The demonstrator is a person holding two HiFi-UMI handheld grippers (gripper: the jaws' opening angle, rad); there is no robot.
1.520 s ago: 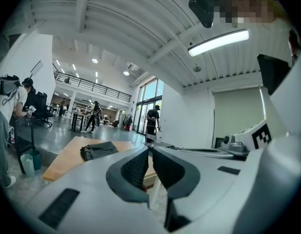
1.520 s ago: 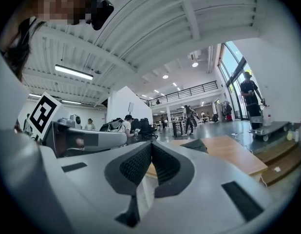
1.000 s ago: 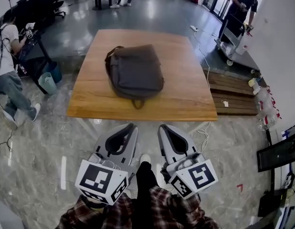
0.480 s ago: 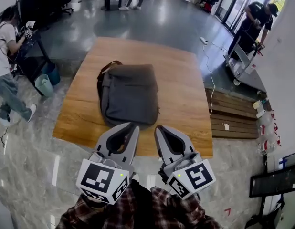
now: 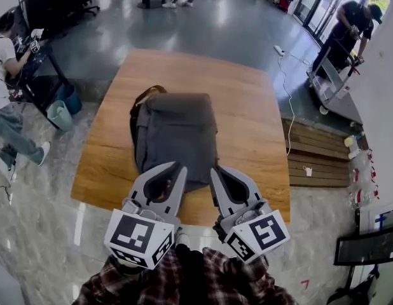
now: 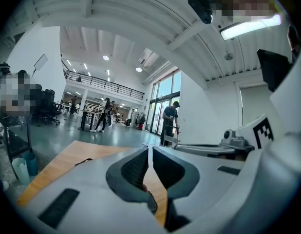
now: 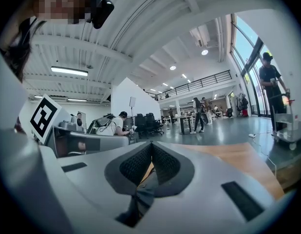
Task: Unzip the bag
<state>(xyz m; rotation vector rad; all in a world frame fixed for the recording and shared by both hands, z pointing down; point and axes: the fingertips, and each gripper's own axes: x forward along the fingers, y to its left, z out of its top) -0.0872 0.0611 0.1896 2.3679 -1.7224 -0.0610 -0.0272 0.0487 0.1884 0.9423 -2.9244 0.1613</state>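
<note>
The grey bag [image 5: 174, 135] lay flat in the middle of the wooden bench [image 5: 247, 107], with its brown strap [image 5: 142, 97] looped out at the bag's 11 o'clock corner. The left tongs [image 5: 178, 168] hung over the bag's near edge at 6 o'clock, tips pressed together with nothing between them. The right tongs [image 5: 217, 169] sat just beside them, at the bag's 5 o'clock corner, likewise closed tip to tip and empty. Whether either touched the bag could not be told.
</note>
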